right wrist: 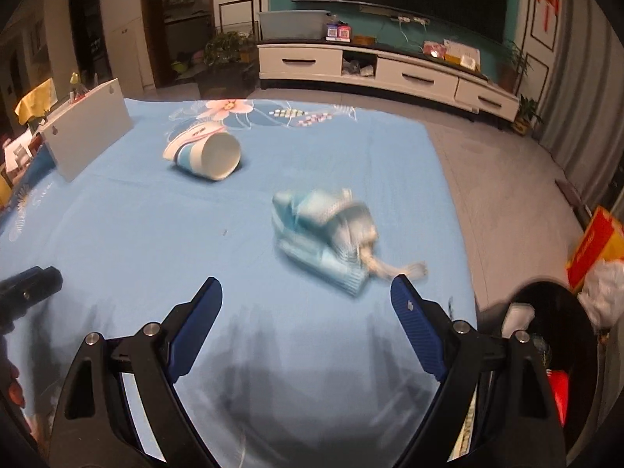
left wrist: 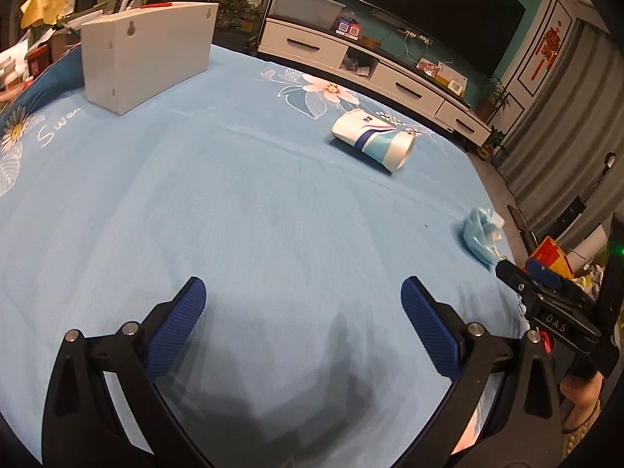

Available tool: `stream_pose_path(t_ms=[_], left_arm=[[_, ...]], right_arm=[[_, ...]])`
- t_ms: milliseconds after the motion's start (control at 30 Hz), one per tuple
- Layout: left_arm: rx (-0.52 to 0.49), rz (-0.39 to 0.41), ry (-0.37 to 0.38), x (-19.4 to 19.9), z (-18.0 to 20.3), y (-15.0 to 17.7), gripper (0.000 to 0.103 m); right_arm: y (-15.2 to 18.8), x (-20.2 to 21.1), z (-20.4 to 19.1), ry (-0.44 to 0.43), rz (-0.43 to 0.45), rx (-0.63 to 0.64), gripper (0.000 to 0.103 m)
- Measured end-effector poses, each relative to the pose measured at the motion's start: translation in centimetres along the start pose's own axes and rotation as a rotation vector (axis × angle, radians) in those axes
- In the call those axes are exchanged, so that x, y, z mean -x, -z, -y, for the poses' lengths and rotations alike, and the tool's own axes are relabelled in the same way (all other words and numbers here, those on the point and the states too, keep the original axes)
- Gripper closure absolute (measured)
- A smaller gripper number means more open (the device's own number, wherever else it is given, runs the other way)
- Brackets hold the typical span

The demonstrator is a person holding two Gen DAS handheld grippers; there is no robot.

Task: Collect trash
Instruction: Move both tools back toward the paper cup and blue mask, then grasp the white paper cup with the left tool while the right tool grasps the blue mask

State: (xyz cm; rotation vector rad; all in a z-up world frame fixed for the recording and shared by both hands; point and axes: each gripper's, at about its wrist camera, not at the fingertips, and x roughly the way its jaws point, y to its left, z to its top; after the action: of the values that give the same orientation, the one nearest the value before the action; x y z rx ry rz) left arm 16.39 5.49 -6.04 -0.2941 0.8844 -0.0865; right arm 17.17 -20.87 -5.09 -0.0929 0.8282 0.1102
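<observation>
Writing first: in the left wrist view the cloth (left wrist: 273, 202) carries white script at far left, of which only "Swe" reads, and the right gripper (left wrist: 507, 271), seen from its side at the right edge, bears a plate lettered "DAS". The left gripper (left wrist: 303, 296) hangs over bare blue cloth, jaws spread wide, nothing between them. A paper cup (left wrist: 372, 139) lies on its side far right of centre, mouth turned right, its print too small to read. A crumpled blue mask (left wrist: 481, 236) sits near the cloth's right edge, just beyond the right gripper's tip. A white box (left wrist: 146, 56) stands far left. Beyond the table runs a white TV cabinet (left wrist: 374, 74).

From the right wrist view, the right gripper (right wrist: 306, 300) is also wide apart and empty. The mask (right wrist: 323, 234), blurred, lies just beyond its right finger (right wrist: 417, 331), not touching. The cup (right wrist: 206, 154) lies farther off to the left, mouth facing near. The box (right wrist: 87, 132) stands far left. The left gripper (right wrist: 27, 286) shows at the left edge. A black bin (right wrist: 557, 335) stands off the table at near right.
</observation>
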Motion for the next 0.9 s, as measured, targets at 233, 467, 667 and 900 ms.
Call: stream_pose_path(t_ms=[233, 467, 667, 900], left_arm=[[0.001, 0.019, 0.026, -2.6, 2.3, -3.9, 0.003], [0.034, -0.005, 0.081, -6.4, 5.6, -8.0, 0.003], [0.112, -0.025, 0.030, -10.8, 7.8, -10.8, 0.003], [0.188, -0.066, -0.084, -15.0, 9.5, -13.5, 0.003]], right_arm=[[-2.2, -4.3, 0.4, 0.027, -0.044, 0.089, 0.022], [-2.2, -6.4, 3.2, -0.034, -0.085, 0.005, 0.086], [-3.1, -3.8, 5.4, -0.079, 0.003, -0.119, 0.089], [-3.9, -1.7, 6.4, -0.119, 0.078, -0.148, 0.089]])
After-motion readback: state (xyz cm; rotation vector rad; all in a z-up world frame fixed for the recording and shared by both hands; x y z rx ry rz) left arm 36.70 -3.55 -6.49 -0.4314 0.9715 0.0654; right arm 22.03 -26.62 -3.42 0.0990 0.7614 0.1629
